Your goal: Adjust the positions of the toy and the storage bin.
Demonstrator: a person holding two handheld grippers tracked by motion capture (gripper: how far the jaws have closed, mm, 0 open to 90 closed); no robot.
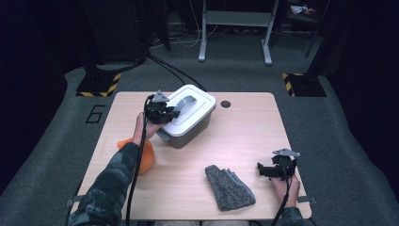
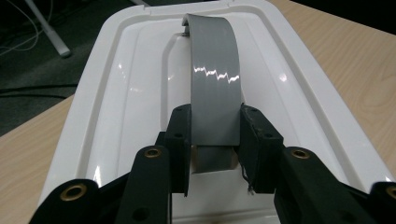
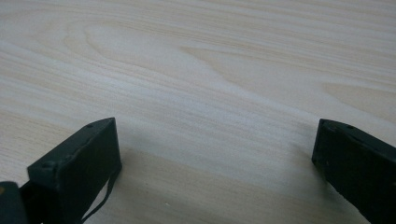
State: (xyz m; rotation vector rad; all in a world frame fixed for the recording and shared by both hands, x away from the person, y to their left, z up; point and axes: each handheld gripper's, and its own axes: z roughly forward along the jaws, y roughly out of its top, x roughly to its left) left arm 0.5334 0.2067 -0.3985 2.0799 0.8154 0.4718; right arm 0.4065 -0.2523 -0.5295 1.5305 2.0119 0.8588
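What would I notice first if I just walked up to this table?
Probably the grey box with its white lid at the far left of the table, where the left tongs clamp the lid's grey handle. Next comes the orange thing near the left edge, partly behind the person's sleeve, then the grey fuzzy cloth at the near edge beside the open right tongs.

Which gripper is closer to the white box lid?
The left gripper. Its jaws are shut on the grey handle on top of the white lid. The right gripper sits far off near the table's right front corner, jaws open over bare wood.
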